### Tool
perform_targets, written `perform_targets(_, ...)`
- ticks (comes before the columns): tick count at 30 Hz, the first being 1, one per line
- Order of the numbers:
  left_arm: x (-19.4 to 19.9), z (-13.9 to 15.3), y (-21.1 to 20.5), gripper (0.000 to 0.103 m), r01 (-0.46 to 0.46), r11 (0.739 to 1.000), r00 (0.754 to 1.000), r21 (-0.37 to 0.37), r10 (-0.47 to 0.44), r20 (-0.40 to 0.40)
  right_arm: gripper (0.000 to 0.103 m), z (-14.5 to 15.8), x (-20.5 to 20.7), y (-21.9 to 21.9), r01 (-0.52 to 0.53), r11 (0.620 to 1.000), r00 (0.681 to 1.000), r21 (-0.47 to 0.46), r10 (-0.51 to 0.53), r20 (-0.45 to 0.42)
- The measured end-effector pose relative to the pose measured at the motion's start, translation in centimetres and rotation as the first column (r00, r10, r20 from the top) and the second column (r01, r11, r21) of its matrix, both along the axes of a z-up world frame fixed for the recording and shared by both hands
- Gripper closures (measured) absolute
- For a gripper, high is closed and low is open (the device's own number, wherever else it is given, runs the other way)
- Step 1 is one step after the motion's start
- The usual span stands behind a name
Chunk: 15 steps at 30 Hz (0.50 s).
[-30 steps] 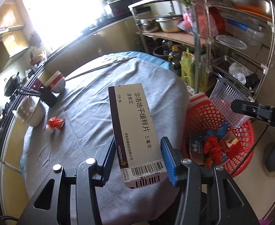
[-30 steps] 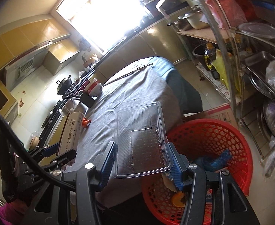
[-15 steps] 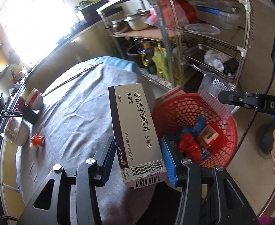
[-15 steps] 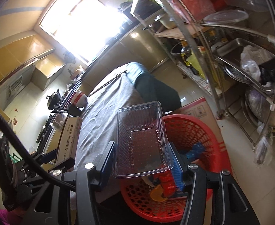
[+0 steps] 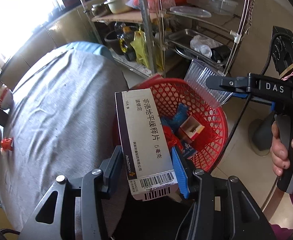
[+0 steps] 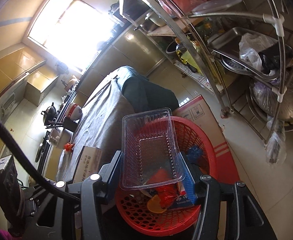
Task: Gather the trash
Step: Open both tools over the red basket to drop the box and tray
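Basket point(image 6: 198, 132) contents half-hidden under clear tray point(image 6: 150, 150)

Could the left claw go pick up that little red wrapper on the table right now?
Probably not yet. The left claw is shut on the medicine box, so it has no free grip. The way over the grey tablecloth to the red wrapper looks open once the box is dropped.
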<state>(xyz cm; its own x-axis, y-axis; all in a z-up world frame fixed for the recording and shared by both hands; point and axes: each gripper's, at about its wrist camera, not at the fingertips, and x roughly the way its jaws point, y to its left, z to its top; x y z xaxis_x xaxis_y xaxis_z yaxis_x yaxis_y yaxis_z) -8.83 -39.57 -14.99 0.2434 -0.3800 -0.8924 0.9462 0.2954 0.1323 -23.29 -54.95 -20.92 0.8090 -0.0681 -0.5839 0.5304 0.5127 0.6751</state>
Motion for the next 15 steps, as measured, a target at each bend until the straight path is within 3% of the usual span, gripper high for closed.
perform_targets(15, 0.4, -1.5, -1.1, 0.053, 0.014, 0.999, 1.000, 0.033, -0.013, -0.026, 0.044, -1.3, 0.9, -0.8, 0.001, 0.999, 1.000, 0.036, 0.000, -0.022)
